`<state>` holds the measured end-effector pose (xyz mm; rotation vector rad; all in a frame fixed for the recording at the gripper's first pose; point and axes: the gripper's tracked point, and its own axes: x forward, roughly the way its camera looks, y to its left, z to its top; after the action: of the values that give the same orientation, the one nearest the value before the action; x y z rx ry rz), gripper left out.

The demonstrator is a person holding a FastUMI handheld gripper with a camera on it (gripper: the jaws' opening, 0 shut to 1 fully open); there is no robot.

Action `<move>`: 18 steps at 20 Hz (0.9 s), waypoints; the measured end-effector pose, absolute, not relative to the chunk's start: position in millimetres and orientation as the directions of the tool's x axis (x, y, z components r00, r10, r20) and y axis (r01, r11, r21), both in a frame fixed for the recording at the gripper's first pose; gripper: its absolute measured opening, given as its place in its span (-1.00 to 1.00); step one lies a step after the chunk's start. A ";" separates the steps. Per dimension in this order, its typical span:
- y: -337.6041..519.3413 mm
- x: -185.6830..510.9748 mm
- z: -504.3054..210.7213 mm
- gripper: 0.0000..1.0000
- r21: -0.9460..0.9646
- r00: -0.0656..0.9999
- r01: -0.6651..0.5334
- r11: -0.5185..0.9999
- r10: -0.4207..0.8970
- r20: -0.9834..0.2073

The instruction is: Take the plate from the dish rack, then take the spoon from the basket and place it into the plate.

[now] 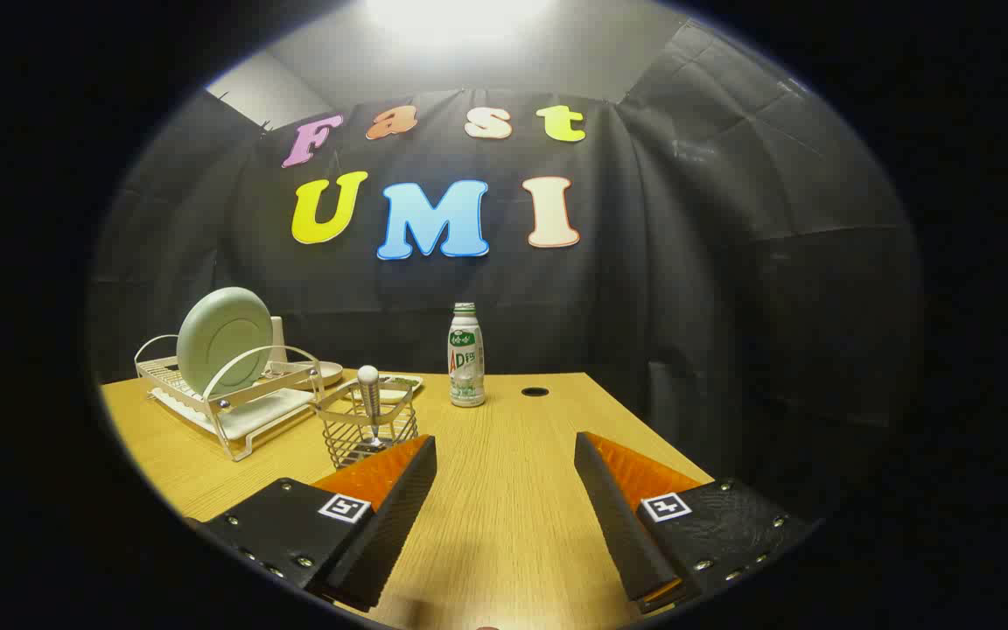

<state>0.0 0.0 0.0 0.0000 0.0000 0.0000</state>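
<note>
A pale green plate (pixel 222 339) stands on edge in the white wire dish rack (pixel 237 398) at the far left of the wooden table. Right of the rack sits a wire basket (pixel 367 430) with a spoon (pixel 369 395) standing upright in it, handle end up. My gripper (pixel 506 448) is open above the table, with bare wood between its fingers. The basket lies just ahead of the left finger (pixel 381 516); the rack and plate are farther off to the left.
A white drink bottle (pixel 466 355) with a green cap stands at the back of the table (pixel 513 516), ahead of the fingers. A small flat dish (pixel 399 385) lies behind the basket. A dark cable hole (pixel 535 391) sits right of the bottle.
</note>
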 end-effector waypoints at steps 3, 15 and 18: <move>-0.9 20.1 3.1 0.93 0.022 1.000 -0.001 1.000 0.001 0.006; -38.5 78.1 90.8 0.93 -0.001 0.994 0.096 0.995 -0.096 0.053; -42.7 46.0 106.8 0.93 0.001 0.991 0.133 0.991 -0.133 0.028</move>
<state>46.0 -42.7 106.8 -0.0007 -0.0280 -0.1332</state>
